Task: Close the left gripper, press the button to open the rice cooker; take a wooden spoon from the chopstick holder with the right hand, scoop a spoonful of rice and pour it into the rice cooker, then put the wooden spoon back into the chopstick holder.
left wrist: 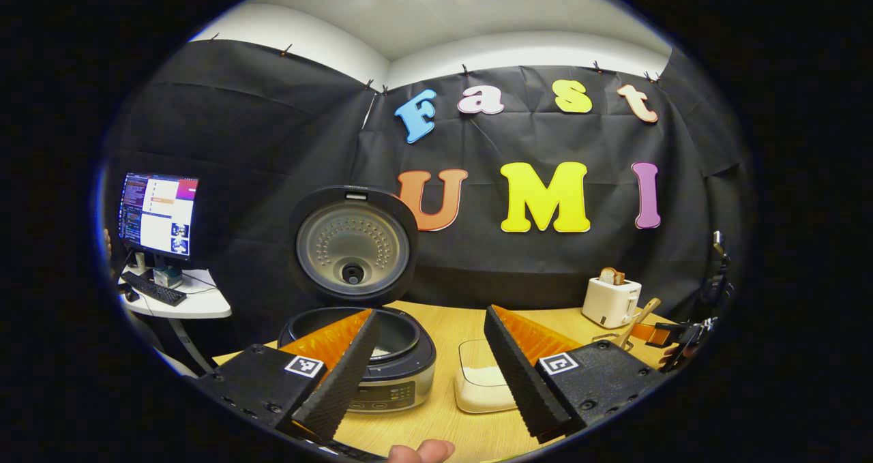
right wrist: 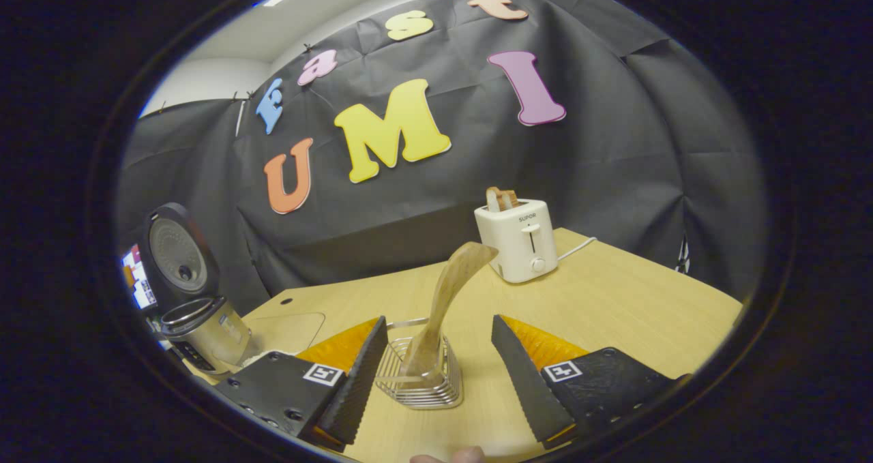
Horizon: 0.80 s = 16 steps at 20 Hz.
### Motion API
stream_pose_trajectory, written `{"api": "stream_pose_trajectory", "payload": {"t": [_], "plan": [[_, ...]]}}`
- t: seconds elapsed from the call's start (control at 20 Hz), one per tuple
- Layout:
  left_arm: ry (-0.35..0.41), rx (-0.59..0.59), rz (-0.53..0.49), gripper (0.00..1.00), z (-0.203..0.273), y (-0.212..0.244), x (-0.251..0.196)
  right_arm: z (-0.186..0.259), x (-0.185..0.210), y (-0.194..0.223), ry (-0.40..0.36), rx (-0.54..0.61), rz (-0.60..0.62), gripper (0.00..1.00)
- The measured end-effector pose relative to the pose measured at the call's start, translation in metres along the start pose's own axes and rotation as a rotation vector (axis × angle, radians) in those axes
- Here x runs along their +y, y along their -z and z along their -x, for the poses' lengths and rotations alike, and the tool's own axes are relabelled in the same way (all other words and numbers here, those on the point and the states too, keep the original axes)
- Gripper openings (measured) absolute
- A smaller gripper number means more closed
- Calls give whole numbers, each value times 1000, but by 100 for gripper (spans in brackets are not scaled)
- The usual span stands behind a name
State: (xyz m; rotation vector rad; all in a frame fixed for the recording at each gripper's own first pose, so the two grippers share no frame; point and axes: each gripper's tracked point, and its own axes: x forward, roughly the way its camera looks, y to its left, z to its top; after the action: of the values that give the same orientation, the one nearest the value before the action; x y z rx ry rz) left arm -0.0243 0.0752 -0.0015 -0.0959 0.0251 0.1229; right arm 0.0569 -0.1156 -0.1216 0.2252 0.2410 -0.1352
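Note:
The rice cooker [left wrist: 368,364] stands on the wooden table with its lid [left wrist: 352,245] raised; a little white rice shows in its pot. My left gripper [left wrist: 436,374] is open just in front of it, with the cooker behind its left finger. A white box of rice [left wrist: 481,381] sits right of the cooker. In the right gripper view, the wooden spoon [right wrist: 447,292] stands in the wire chopstick holder [right wrist: 421,374]. My right gripper [right wrist: 436,374] is open around the holder without touching the spoon. The cooker [right wrist: 204,330] appears far left there. The right gripper [left wrist: 682,337] also shows at the far right of the left gripper view.
A white toaster [right wrist: 520,240] with a slice of bread stands at the back of the table [right wrist: 614,306]; it is also seen as the toaster [left wrist: 610,299] in the left gripper view. A monitor [left wrist: 158,214] and keyboard sit on a side desk at the left. A fingertip [left wrist: 423,451] shows at the bottom edge.

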Motion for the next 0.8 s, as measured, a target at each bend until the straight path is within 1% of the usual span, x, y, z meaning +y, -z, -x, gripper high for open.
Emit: {"api": "stream_pose_trajectory", "payload": {"t": [0.05,0.1,0.2,0.35,0.45,0.5,0.65,0.8], "plan": [[-17,-3,8,100,1,1,2,9,-2,-2,0,-12,19,91],[-43,1,13,99,2,2,7,19,-2,-6,-7,-30,32,91],[-85,8,13,99,1,-5,18,35,6,-11,-44,-62,52,93],[-136,-4,-10,99,-4,-29,35,51,20,-16,-105,-93,112,93],[-120,-12,-13,99,-12,-50,34,56,26,-20,-131,-118,151,94],[-130,-21,-27,99,-16,-61,38,56,29,-20,-146,-125,159,94],[-191,-76,-111,99,-31,-112,62,55,35,-18,-181,-116,170,94],[-186,-80,-129,99,-51,-152,63,52,35,-16,-201,-103,182,94]]}}
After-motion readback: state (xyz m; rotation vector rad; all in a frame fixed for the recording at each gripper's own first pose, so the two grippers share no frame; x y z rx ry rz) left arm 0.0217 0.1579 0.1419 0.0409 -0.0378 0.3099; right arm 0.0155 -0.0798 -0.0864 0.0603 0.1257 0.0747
